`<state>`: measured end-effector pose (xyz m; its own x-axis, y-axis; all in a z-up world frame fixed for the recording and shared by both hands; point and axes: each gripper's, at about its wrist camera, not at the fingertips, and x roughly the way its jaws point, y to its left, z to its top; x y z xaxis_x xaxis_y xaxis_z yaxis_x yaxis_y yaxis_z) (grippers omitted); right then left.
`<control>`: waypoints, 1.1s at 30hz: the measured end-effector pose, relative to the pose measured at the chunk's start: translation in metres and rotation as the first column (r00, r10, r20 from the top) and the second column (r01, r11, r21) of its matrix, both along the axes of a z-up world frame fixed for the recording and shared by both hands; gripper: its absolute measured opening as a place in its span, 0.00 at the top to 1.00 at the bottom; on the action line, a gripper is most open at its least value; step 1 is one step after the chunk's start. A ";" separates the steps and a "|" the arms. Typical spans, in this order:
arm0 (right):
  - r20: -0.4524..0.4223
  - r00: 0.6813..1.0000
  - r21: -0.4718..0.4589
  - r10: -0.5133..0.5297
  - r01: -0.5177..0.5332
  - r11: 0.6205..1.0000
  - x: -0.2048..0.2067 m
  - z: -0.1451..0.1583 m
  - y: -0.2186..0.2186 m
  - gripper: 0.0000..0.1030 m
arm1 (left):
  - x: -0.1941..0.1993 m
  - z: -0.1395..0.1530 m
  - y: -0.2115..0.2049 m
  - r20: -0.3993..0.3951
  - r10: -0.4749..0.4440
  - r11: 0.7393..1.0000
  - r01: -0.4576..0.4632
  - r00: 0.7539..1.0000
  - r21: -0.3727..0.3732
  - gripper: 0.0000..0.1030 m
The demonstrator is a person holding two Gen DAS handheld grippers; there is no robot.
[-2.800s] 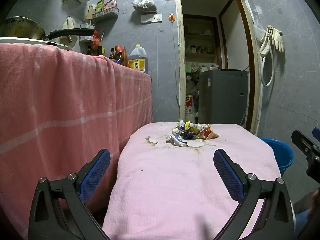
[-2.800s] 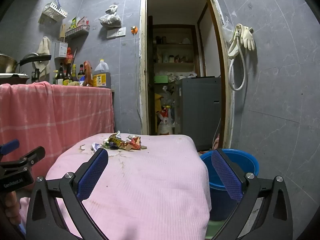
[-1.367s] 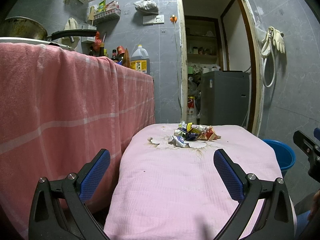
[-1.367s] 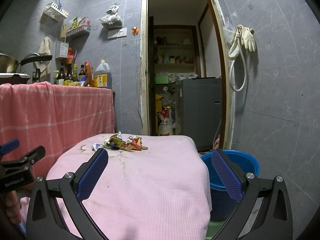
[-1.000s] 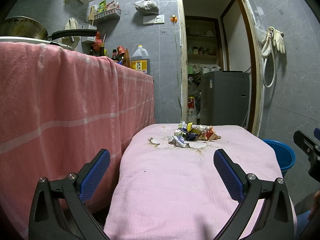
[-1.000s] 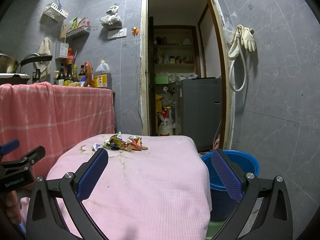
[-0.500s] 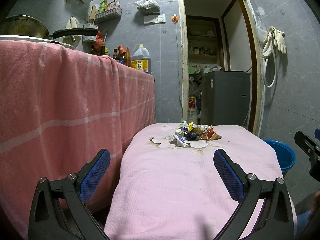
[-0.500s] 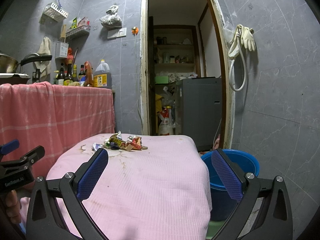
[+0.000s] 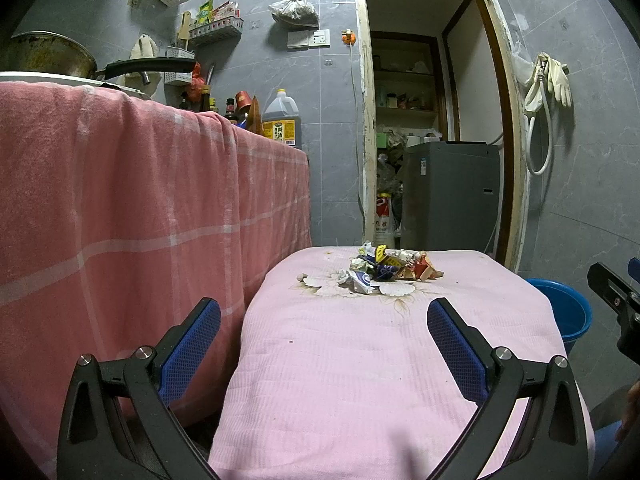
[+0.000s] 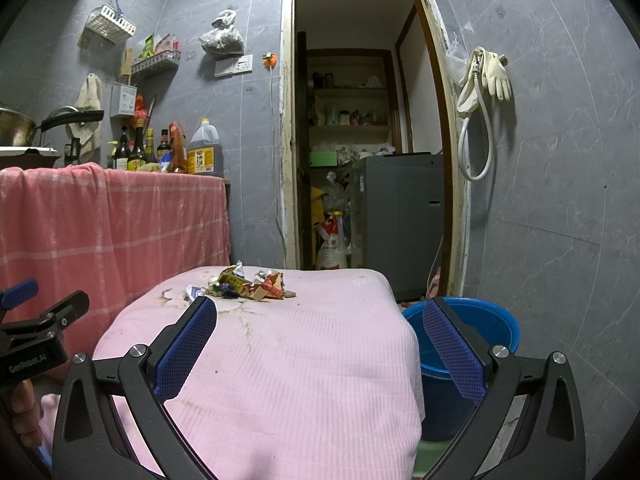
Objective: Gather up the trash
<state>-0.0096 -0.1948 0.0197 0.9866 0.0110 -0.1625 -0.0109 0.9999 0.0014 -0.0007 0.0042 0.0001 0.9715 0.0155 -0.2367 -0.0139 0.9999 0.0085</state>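
Observation:
A pile of crumpled wrappers and paper scraps (image 9: 384, 268) lies at the far end of a table covered with a pink cloth (image 9: 360, 360); it also shows in the right wrist view (image 10: 248, 282). A blue bucket (image 10: 468, 340) stands on the floor at the table's right side, also seen in the left wrist view (image 9: 568, 312). My left gripper (image 9: 324, 344) is open and empty over the table's near end. My right gripper (image 10: 320, 344) is open and empty, near the table's right edge, well short of the pile.
A counter draped in a red checked cloth (image 9: 140, 220) stands close on the left, with bottles and a pan on top. A doorway (image 10: 360, 160) with a grey appliance lies behind the table. Grey tiled wall on the right carries hung gloves (image 10: 492, 76).
Both grippers stay open and nearly still. The left view has shifted very slightly; the trash pile and bucket have not moved.

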 end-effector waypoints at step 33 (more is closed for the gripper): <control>0.107 0.990 -0.016 0.087 -0.086 0.996 0.060 0.025 -0.007 0.00 | 0.066 0.029 -0.008 0.043 -0.049 0.998 0.047 0.998 0.031 0.02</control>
<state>0.0503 -0.2015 0.0445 0.9938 0.0962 -0.0560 -0.0972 0.9951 -0.0159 0.0651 -0.0036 0.0294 0.9806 -0.0247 -0.1945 0.0330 0.9987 0.0394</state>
